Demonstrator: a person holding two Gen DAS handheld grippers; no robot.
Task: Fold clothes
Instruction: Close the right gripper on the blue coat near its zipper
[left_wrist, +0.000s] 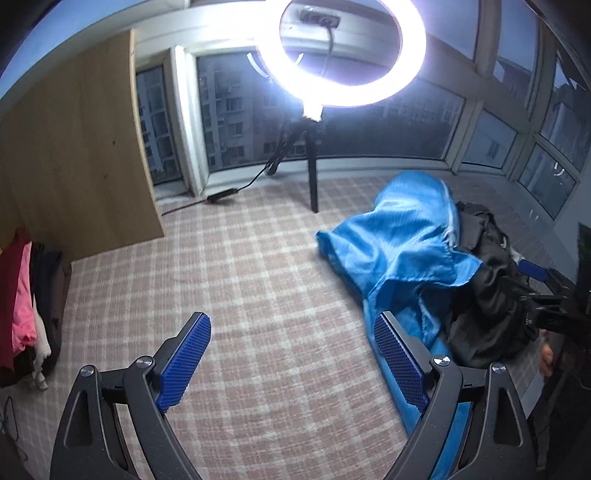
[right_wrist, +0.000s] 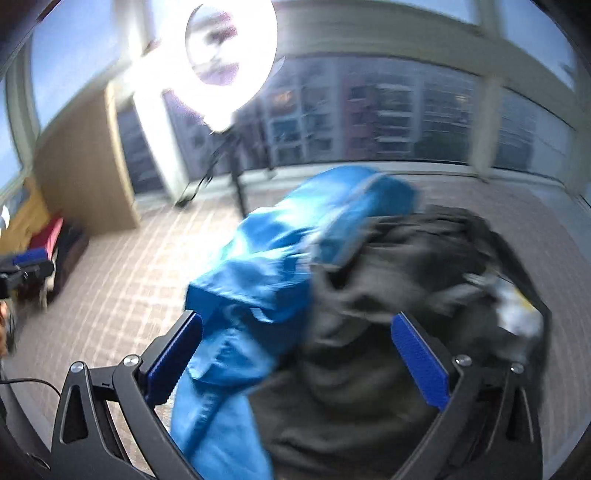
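Clothes sit stacked at the far left edge of your checked surface (left_wrist: 258, 280): a folded pile (left_wrist: 26, 302) in red, pink and dark cloth, just below the wooden panel (left_wrist: 74, 147). Next to the right, your left gripper (left_wrist: 291, 354) stands wide, both blue pads spread, with only bare checked cloth between them. Its right pad lies close beside the blue garment's lower hem; whether they touch, you cannot tell from here. Behind, toward the far edge by the windows, a ring light (left_wrist: 340, 55) glares on its stand, its cable trailing left along the surface.

Right of centre lies the blue garment (left_wrist: 399, 251), shiny and crumpled, running from the far side down toward the near edge. It overlaps a dark garment (left_wrist: 491, 295) heaped at the right edge. Past that heap, in the left wrist view, you can see part of your right gripper's black frame and one blue pad.

In the blurred right wrist view, your right gripper (right_wrist: 295, 358) is also wide, holding nothing. It hangs over the seam where the blue garment (right_wrist: 280, 266) meets the dark garment (right_wrist: 388, 295), blue at the left pad, dark at the right. Something pale shows in the dark heap at the far right, too blurred to name.
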